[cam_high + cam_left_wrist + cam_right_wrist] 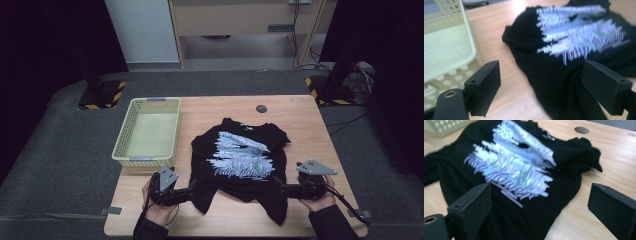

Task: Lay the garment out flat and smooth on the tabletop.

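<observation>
Going from left to right across the high view, there is one pale yellow basket (148, 131) with perforated walls, one black T-shirt (240, 165) with a light blue and white print, and one small dark round disc (261, 108) set in the wooden table (310, 135); two grippers come in at the near edge, each held in a hand. The basket stands at the table's far left corner, its long axis running away from the person. The T-shirt lies print side up in the middle of the table, just right of the basket and apart from it, somewhat rumpled, its long axis running from the near edge toward the far one, with the collar at the far end and the hem at the near end, close to the person. The left gripper (192, 192) lies level at the shirt's near left corner, pointing right toward the cloth; in the left gripper view its jaws stand wide apart, with black fabric between them but neither pad pressing on it. The right gripper (280, 189) lies level at the shirt's near right edge, pointing left; in the right gripper view its jaws also stand wide apart, holding nothing, the shirt spread ahead of them.
</observation>
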{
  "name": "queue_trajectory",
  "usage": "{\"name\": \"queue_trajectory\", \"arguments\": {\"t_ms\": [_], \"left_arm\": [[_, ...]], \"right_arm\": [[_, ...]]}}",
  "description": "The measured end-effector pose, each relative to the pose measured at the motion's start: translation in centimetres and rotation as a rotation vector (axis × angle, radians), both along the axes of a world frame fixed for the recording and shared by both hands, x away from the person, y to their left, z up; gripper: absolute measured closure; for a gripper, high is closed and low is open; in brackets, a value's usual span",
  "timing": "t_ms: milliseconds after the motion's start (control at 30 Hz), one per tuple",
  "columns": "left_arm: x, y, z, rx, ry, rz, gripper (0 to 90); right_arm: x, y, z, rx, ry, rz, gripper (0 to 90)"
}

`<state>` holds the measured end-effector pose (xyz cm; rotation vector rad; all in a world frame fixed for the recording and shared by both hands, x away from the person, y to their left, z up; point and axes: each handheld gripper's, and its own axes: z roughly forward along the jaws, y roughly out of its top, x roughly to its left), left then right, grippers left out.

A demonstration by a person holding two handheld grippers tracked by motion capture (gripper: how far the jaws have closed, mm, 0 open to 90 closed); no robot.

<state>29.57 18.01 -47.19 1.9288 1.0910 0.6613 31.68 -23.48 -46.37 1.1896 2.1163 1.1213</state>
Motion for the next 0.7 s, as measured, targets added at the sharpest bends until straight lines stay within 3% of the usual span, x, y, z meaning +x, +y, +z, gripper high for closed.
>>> {"name": "queue_trajectory", "arguments": {"t_ms": [100, 333, 700], "left_arm": [[-0.2, 0.1, -0.7, 0.004, 0.027, 0.003, 11.6], [-0.4, -0.1, -2.1, 0.042, 0.075, -0.009, 8.3], [-0.3, -1.2, -3.6, 0.119, 0.127, -0.046, 5.3]], "right_arm": [[-0.4, 0.0, -0.7, -0.014, 0.042, 0.005, 5.8], [-0.7, 0.2, -1.3, -0.049, 0.061, 0.0, 5.0], [-1.0, 1.2, -2.9, -0.162, 0.142, 0.021, 4.1]]}}
